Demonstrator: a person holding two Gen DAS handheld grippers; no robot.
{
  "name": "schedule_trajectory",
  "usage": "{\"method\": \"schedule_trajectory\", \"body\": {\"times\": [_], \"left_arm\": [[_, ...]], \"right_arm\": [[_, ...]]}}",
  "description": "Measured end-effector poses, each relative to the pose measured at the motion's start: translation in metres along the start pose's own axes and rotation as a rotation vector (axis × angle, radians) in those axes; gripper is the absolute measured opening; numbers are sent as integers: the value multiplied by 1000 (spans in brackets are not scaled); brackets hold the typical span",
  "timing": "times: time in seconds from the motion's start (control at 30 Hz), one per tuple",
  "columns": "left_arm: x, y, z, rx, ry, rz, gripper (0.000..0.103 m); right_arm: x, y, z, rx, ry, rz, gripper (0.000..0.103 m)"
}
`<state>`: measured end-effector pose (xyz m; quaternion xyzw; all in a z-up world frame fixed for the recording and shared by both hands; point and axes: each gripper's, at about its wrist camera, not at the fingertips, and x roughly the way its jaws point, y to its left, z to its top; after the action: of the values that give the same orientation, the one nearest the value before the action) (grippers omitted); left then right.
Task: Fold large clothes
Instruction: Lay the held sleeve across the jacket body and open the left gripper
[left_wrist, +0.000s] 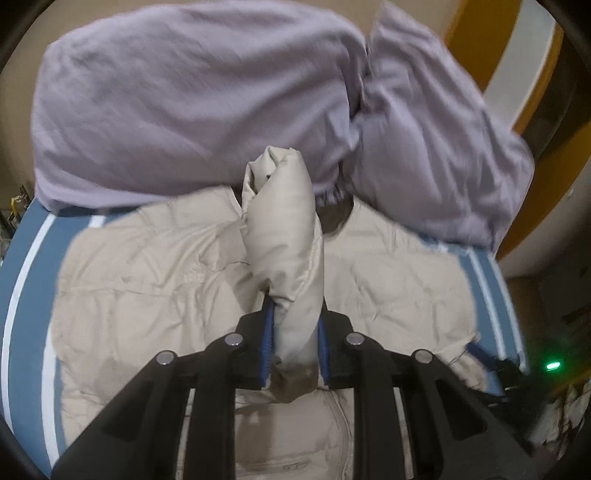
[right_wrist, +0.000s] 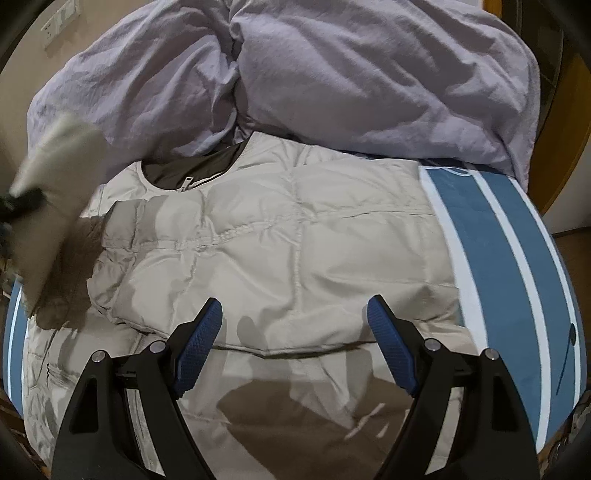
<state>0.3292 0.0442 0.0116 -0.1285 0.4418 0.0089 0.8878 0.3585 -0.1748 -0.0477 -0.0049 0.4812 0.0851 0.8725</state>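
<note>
A beige quilted puffer jacket (right_wrist: 288, 236) lies flat on the bed, its dark-lined collar and zipper (right_wrist: 188, 181) toward the lilac duvet. One sleeve is folded across its chest. My left gripper (left_wrist: 295, 306) is shut on the other sleeve (left_wrist: 284, 236) and holds it lifted above the jacket body (left_wrist: 147, 280); that raised sleeve shows blurred at the left of the right wrist view (right_wrist: 51, 192). My right gripper (right_wrist: 295, 310) is open and empty, hovering over the jacket's lower half.
A crumpled lilac duvet (right_wrist: 351, 74) is piled along the far side of the bed. The blue sheet with white stripes (right_wrist: 509, 236) shows at the bed's edges. A wall with sockets (right_wrist: 55, 22) is far left; wooden furniture (left_wrist: 476, 40) far right.
</note>
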Motion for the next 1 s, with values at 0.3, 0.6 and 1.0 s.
{"method": "schedule_trajectory", "body": {"times": [0.3, 0.6, 1.0], "left_arm": [[32, -25, -27, 87, 88, 24, 37], [2, -21, -4, 116, -28, 79, 62], [67, -8, -25, 80, 95, 147, 62]], "right_arm": [[3, -18, -5, 43, 17, -22, 82], [4, -16, -4, 44, 11, -12, 82], [4, -27, -14, 73, 29, -35, 82]]}}
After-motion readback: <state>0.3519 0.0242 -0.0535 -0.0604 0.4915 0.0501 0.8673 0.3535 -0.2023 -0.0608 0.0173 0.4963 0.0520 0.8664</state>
